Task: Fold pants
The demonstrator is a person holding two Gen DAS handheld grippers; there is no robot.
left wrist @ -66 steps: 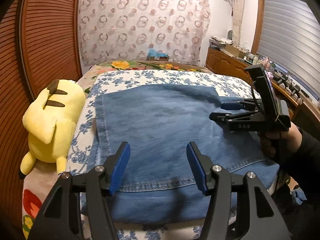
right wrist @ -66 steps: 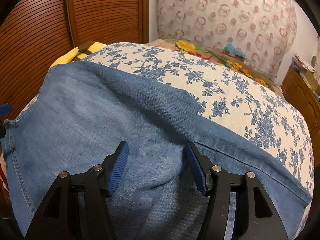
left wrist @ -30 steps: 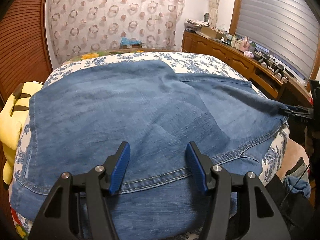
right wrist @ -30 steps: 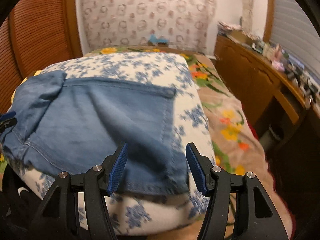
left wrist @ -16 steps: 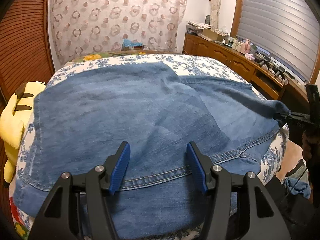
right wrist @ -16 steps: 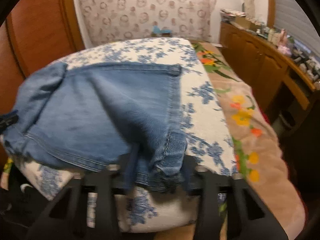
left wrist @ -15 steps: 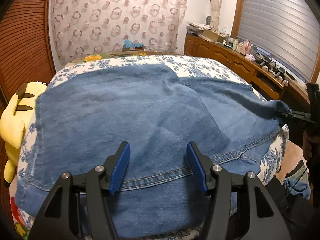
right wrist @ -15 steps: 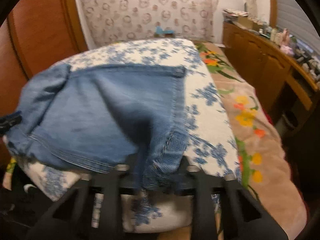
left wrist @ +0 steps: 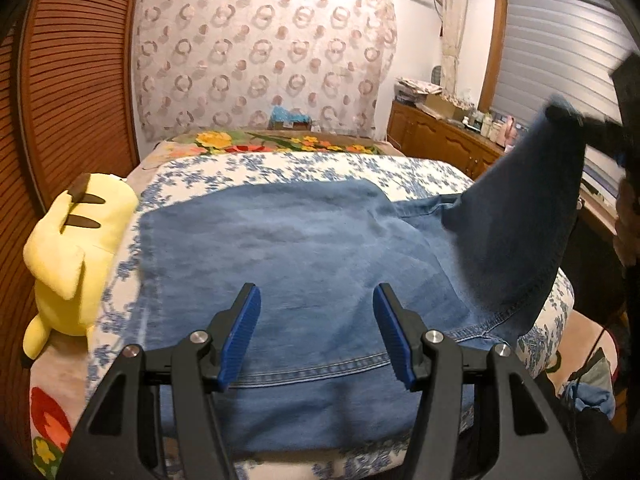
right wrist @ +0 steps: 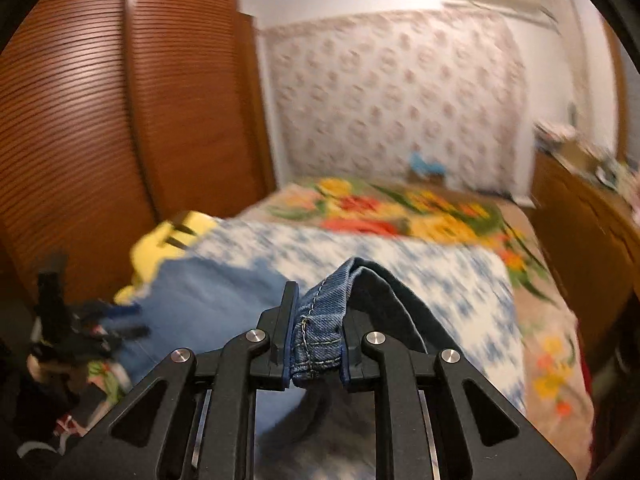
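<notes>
Mid-fold, by the look of it: one end of the jeans (left wrist: 304, 248) lifted off the bed (left wrist: 320, 168) on the right side, the rest lying flat across the blue-flowered cover, near edge draped over the front of the mattress. Raised flap hanging from the right claw (right wrist: 316, 344), dark inner face toward the left camera, stitched hem curving down to the cloth below.

Right claw closed tight on a bunched, stitched denim edge (right wrist: 320, 336), fabric pinched between both jaws and folded over the top. In the left view, visible only as a dark blur at the flap's peak (left wrist: 560, 114).

Left claw (left wrist: 316, 336) wide open, holding nothing, blue pads (left wrist: 240, 336) poised over the near hem. Touching the denim or just above it: cannot tell.

Likely next: carry the lifted end leftward over the flat part and lay it edge to edge, toward the side where the yellow plush (left wrist: 76, 248) sits beside the jeans. Probably worth pinning the near hem with the left claw so the lower layer does not drag. Right view blurred, so finer detail of the far cloth not readable.
</notes>
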